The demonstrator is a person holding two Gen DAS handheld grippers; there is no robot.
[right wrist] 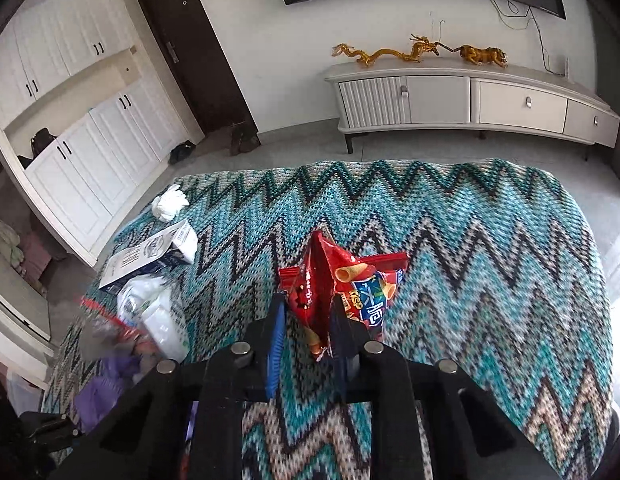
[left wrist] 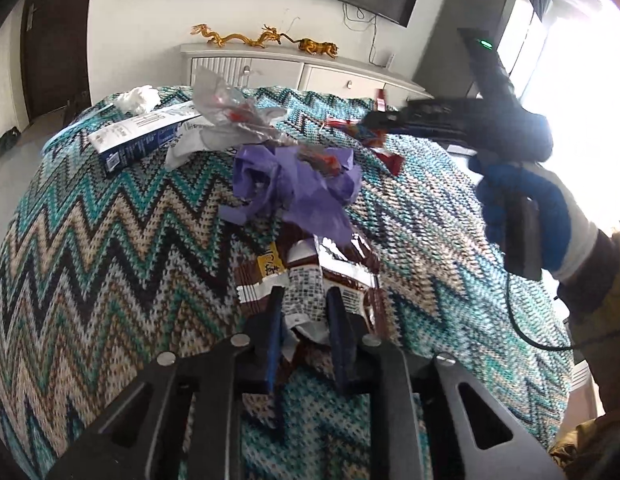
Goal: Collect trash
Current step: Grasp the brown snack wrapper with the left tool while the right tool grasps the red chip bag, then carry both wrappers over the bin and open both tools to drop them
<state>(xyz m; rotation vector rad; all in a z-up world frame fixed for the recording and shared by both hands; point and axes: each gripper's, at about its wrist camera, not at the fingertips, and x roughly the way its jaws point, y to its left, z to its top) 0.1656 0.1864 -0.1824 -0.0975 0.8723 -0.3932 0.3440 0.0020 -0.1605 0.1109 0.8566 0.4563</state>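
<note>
- Pinching the near edge of the brown snack wrapper (left wrist: pixel 310 280), my left gripper (left wrist: pixel 306 300) has its jaws narrowed onto the foil, so the flat packet can peel off the zigzag blanket (left wrist: pixel 110 248) instead of sliding.
- Straight ahead at twelve o'clock, crumpled purple plastic (left wrist: pixel 294 184) lies on the wrapper's far end; I judge it may drag along when I lift.
- Toward eleven o'clock lie a clear wrapper (left wrist: pixel 226 116), a flattened carton (left wrist: pixel 142 136) and a white tissue wad (left wrist: pixel 140 98), all loose, waiting.
- At two o'clock my gloved right hand (left wrist: pixel 525 208) holds the other tool over the red packet.

- From the right wrist, my right gripper (right wrist: pixel 310 312) is clamped on a fold of the red chip bag (right wrist: pixel 341 284), which stands tented at twelve o'clock because the squeeze puckers it.
- At nine o'clock sits a white plastic bottle (right wrist: pixel 158 316), well apart from the bag.
</note>
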